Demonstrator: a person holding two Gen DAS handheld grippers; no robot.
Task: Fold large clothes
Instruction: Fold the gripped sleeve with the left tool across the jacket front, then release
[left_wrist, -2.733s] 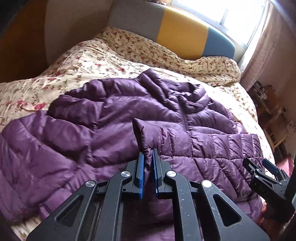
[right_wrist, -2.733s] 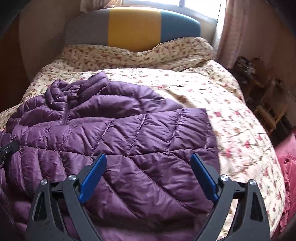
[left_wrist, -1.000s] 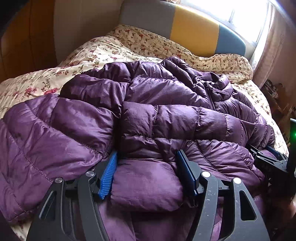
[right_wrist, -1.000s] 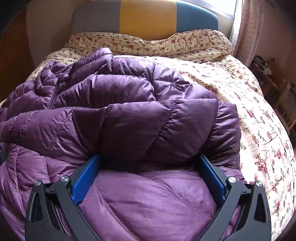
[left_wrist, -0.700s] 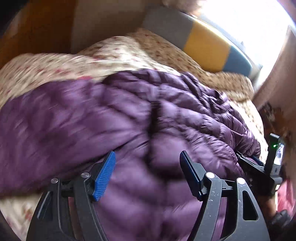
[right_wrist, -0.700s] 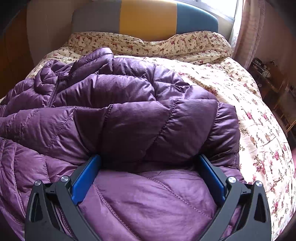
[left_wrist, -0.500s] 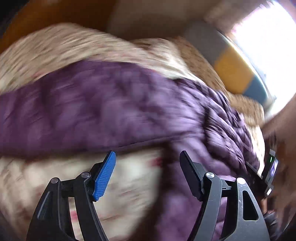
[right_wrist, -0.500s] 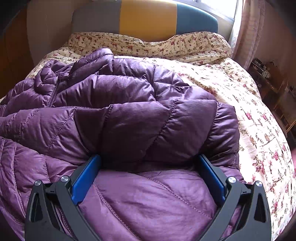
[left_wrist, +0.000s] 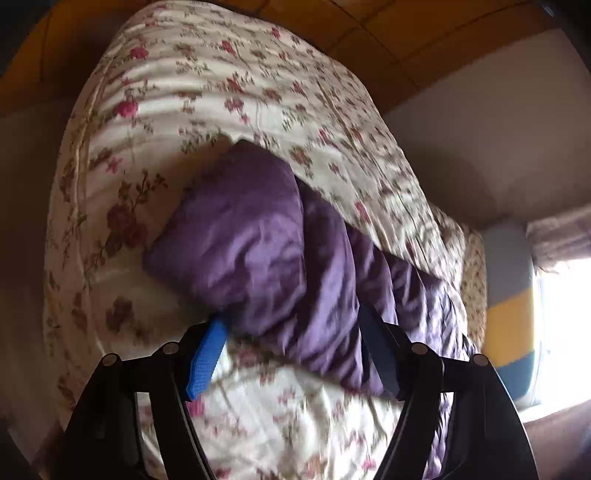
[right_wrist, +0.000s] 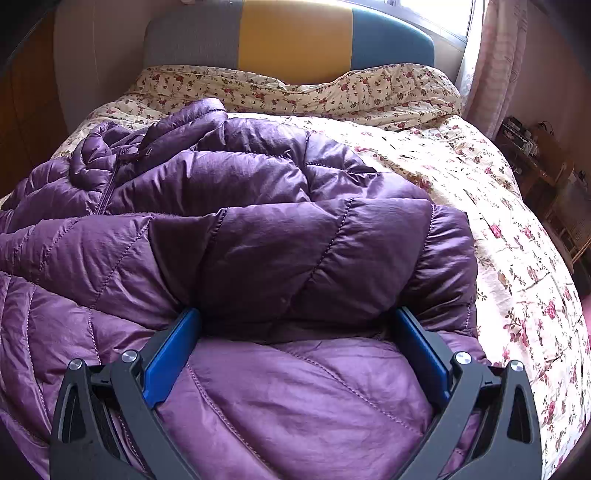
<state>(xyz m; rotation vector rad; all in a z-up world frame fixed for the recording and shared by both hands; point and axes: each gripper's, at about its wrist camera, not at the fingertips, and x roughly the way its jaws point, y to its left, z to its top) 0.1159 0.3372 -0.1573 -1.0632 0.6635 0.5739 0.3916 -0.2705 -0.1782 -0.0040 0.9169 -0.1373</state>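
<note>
A purple quilted down jacket (right_wrist: 258, 236) lies on the floral bedspread (right_wrist: 498, 206), its right side folded over the body. My right gripper (right_wrist: 295, 328) is open and rests low on the jacket, its blue pads either side of the folded bulge. The left wrist view is rolled sideways and blurred. It shows the jacket's purple sleeve end (left_wrist: 243, 236) lying out on the floral bedspread (left_wrist: 221, 85). My left gripper (left_wrist: 291, 339) is open, its jaws wide apart astride that sleeve.
The grey, yellow and blue headboard (right_wrist: 288, 37) stands at the far end, with a window and pink curtain (right_wrist: 498, 55) at the right. Cluttered wooden furniture (right_wrist: 535, 155) stands beside the bed's right edge. Wooden panelling (left_wrist: 332, 22) lines the left side.
My left gripper let go of the sleeve, opened, and swung left and rolled over to the jacket's other sleeve. My right gripper dropped onto the jacket and has stayed still.
</note>
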